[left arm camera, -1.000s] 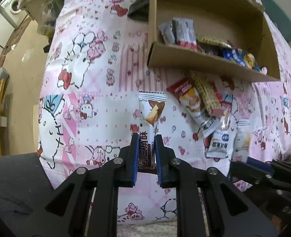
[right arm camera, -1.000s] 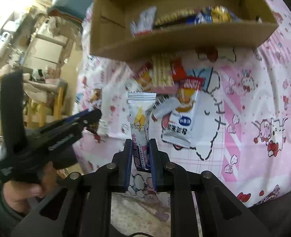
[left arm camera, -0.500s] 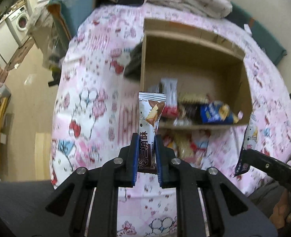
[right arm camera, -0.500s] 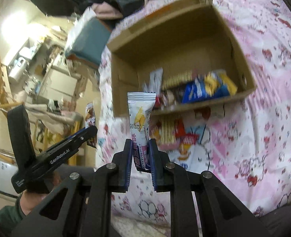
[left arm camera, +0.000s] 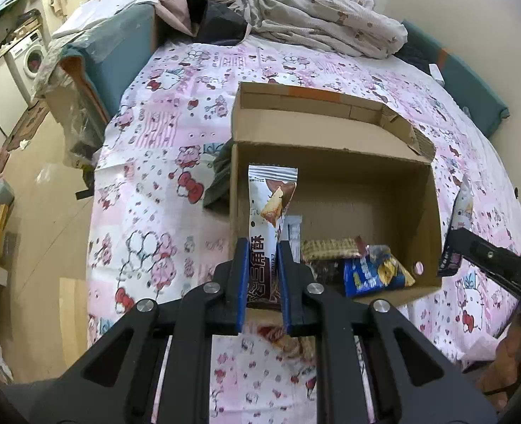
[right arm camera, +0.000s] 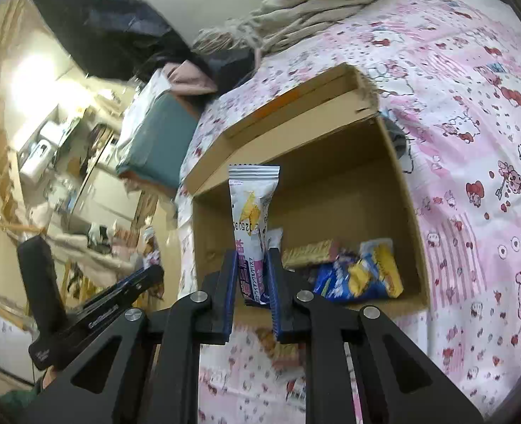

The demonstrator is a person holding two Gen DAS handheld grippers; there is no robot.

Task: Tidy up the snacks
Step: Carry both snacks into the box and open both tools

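Left wrist view: both tools carry a packet toward the box.

Left tool (left arm camera: 262,275) is clamped on a brown packet (left arm camera: 269,208); right tool (right arm camera: 250,282) is clamped on a white packet (right arm camera: 251,212). Both packets hang over the box (left arm camera: 433,212) on the bed (left arm camera: 147,176), not yet dropped. Several snacks (left arm camera: 373,272) already lie inside; a few seem left on the bed beside the box.
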